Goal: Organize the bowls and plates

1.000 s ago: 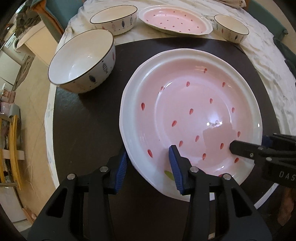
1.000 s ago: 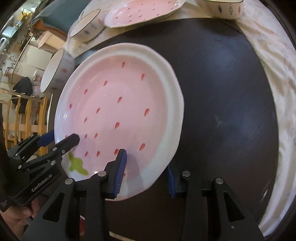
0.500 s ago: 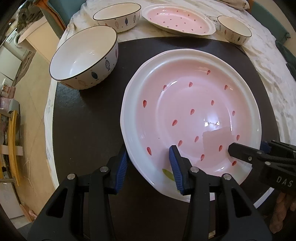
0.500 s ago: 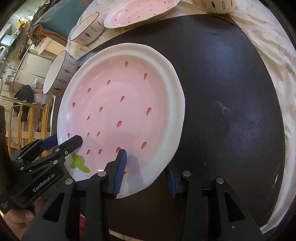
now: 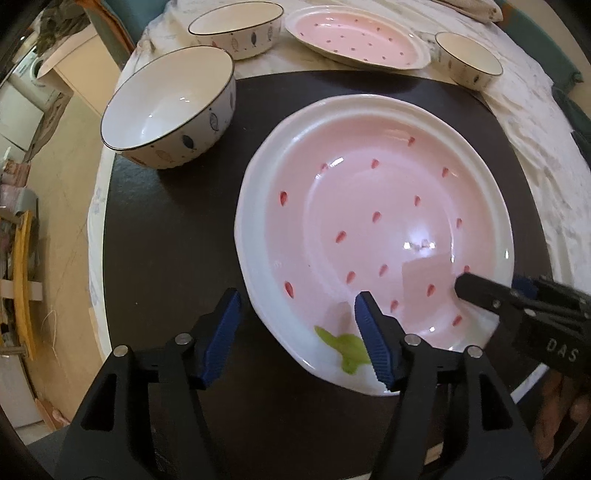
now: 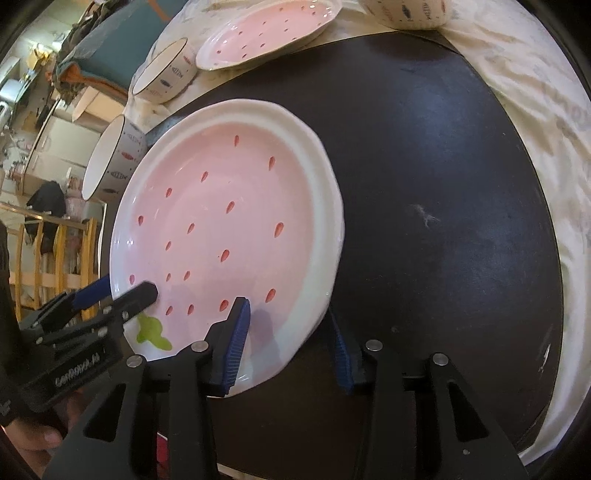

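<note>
A large pink plate [image 5: 369,221] with red specks, a white rim and a green leaf mark lies on the dark round tabletop [image 5: 166,240]. My left gripper [image 5: 297,332] straddles its near rim and its jaws are opening. Its left pad stands clear of the rim and its right pad hangs over the plate's inside. My right gripper [image 6: 288,347] is shut on the same plate [image 6: 229,221] at its near right rim, one pad above and one below. Each gripper shows in the other's view: the right gripper [image 5: 491,286] and the left gripper [image 6: 122,291].
A big white fish-pattern bowl [image 5: 166,110] stands left of the plate. Behind it are a second bowl [image 5: 232,26], another pink plate [image 5: 354,37] and a small bowl [image 5: 469,59] on a white cloth [image 5: 535,129]. The table's left edge drops to the floor.
My left gripper's jaws have spread, and its left pad has come off the plate's rim. The right gripper keeps its grip. Neither hand has shifted much.
</note>
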`<state>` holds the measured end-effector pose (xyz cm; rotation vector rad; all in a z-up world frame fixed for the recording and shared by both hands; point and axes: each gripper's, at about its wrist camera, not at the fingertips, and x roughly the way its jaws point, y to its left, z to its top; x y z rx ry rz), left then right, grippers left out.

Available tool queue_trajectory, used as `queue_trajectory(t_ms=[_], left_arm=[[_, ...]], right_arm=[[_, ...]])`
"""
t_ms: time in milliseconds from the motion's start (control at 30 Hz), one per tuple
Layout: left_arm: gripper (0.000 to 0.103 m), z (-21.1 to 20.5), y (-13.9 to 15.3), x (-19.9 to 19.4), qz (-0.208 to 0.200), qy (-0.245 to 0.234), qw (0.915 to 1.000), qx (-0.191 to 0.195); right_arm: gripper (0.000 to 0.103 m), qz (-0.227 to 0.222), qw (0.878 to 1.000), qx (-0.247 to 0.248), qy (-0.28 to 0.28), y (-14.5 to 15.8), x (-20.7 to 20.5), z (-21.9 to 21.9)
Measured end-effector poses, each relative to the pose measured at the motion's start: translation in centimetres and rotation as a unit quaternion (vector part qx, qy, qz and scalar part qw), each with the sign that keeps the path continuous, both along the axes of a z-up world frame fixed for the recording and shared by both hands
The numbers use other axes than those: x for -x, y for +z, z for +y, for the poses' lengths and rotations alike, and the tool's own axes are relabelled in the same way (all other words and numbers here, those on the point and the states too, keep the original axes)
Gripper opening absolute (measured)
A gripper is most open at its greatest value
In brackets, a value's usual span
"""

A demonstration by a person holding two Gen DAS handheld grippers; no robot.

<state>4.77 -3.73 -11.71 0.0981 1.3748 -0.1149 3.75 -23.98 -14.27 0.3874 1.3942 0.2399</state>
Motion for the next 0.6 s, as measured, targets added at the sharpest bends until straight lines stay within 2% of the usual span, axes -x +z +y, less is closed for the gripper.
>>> queue_trajectory(t_ms=[167, 367, 400, 433, 500, 600], left_arm=[[0.061, 1.1, 1.0, -0.2, -0.007, 0.028, 0.9995, 0.011], [0.065, 2.2, 3.4, -0.1, -0.014, 0.061, 0.9964, 0.057], [0.07, 2.3, 3.9, -0.2, -0.018, 0.066, 0.9957, 0.062], [0.079, 2.5, 4.5, -0.3, -0.025, 0.075, 0.9946, 0.068], [0.088, 2.8, 5.3, -0.7, -0.034, 0.094, 0.9921, 0.076], [0.09, 2.8, 6.4, -1.6, -0.048, 0.113, 0.9891, 0.081]], right_arm=[[0.058, 0.0, 0.999, 0.046, 0.006, 0.6, -0.2, -0.3], [0.06, 0.004, 0.998, 0.047, -0.029, 2.5, 0.8, -1.7], [0.06, 0.0, 0.998, 0.045, -0.035, 3.1, 0.8, -1.7], [0.06, -0.007, 0.998, 0.044, -0.041, 3.9, 0.8, -1.7], [0.06, -0.02, 0.998, 0.048, -0.041, 5.5, 0.7, -1.6], [0.06, -0.039, 0.998, 0.047, -0.034, 7.7, 0.3, -1.6]])
